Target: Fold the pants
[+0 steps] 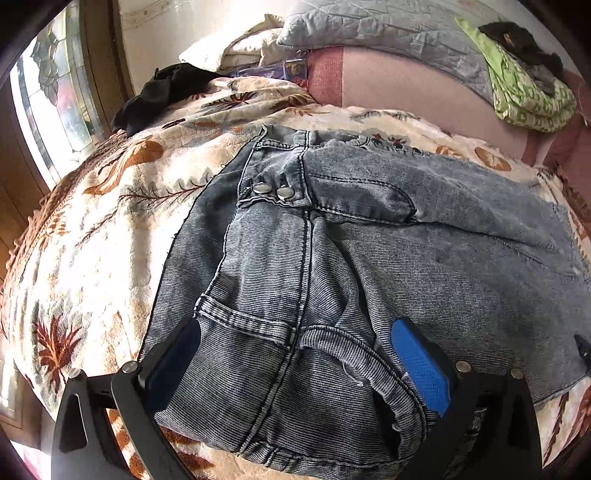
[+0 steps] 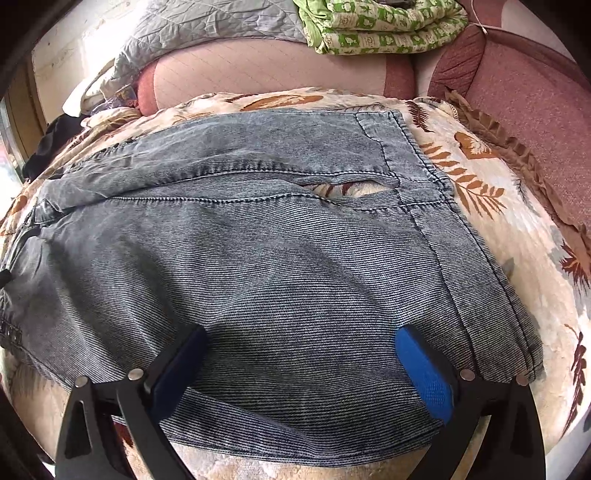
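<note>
Left wrist view: the faded blue-grey denim pants [image 1: 332, 258] lie folded on a cream blanket printed with rust-brown leaves [image 1: 92, 240], waistband end nearest the camera, two silver snap buttons [image 1: 273, 191] showing further up the fabric. The left gripper [image 1: 299, 354] tilts steeply down over the seat of the pants, its black fingers with blue pads [image 1: 421, 369] spread wide apart on either side of a seamed pocket area; denim lies between and under them, and nothing is clamped. Whether the pads touch the cloth cannot be told. In the right wrist view, the right gripper [image 2: 301, 360] points down at a similar slant over the leg portion of the pants [image 2: 277, 240], its blue-padded fingers [image 2: 424, 373] likewise standing fully apart with flat ribbed denim between them, gripping nothing. The hemmed leg ends [image 2: 388, 147] lie toward the far right, with a slit of blanket [image 2: 480, 229] showing between the layers. Beyond sit a pink sofa back [image 2: 258, 70], a grey quilt [image 2: 207, 26] and a green patterned cloth [image 2: 380, 26].
</note>
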A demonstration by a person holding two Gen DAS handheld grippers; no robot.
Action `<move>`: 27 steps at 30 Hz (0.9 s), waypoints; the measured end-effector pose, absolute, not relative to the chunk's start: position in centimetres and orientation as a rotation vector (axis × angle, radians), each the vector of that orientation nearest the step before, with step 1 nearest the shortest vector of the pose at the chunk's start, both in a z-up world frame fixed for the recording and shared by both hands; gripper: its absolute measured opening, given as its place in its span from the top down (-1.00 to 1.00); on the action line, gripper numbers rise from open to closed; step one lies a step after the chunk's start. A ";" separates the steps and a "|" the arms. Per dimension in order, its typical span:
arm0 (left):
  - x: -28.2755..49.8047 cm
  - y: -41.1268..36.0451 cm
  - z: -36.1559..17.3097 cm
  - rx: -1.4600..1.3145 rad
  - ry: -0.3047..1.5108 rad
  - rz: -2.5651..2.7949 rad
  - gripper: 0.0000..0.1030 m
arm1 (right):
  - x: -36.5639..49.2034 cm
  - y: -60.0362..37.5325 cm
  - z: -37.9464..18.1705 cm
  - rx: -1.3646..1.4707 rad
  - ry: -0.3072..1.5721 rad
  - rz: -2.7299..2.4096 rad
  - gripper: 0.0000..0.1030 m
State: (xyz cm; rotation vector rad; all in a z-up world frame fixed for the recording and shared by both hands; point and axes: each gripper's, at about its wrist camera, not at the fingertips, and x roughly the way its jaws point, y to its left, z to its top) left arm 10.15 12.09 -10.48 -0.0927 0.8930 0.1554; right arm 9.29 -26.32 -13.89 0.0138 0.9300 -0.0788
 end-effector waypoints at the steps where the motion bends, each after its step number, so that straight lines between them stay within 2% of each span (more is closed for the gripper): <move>1: 10.0 12.6 -10.2 -0.132 0.884 0.155 -0.99 | 9.3 -26.3 -13.8 0.009 0.941 -0.073 -0.99; 5: 9.2 14.2 -9.1 -0.242 0.839 0.152 -0.99 | 10.0 -26.9 -12.7 0.075 0.988 -0.052 -0.99; 9: 9.3 14.7 -7.6 -0.244 0.787 0.140 -0.99 | 10.7 -28.9 -8.7 0.165 0.902 0.052 -0.99; 14: 13.3 15.3 -4.8 -0.257 0.745 0.100 -0.99 | 16.8 -34.7 -5.1 0.301 0.934 0.110 -0.98; 16: 16.3 15.8 -4.4 -0.266 0.771 0.097 -0.99 | 20.5 -37.1 -5.1 0.309 0.981 0.074 -0.91; 17: 17.9 16.2 -4.4 -0.268 0.793 0.089 -0.99 | 22.4 -38.3 -5.2 0.321 1.005 0.065 -0.75; 18: 19.5 16.6 -4.5 -0.262 0.819 0.091 -0.99 | 24.2 -39.4 -5.4 0.344 1.025 0.066 -0.49; 20: 22.5 17.4 -4.8 -0.250 0.877 0.091 -0.99 | 27.6 -41.3 -6.1 0.390 1.070 0.072 -0.29; 26: 30.8 19.2 -5.5 -0.236 1.005 0.067 -0.99 | 36.0 -44.5 -8.5 0.381 1.152 0.011 -0.29; 27: 31.9 19.5 -5.7 -0.256 1.023 0.057 -0.99 | 36.8 -44.6 -8.9 0.371 1.159 0.014 -0.17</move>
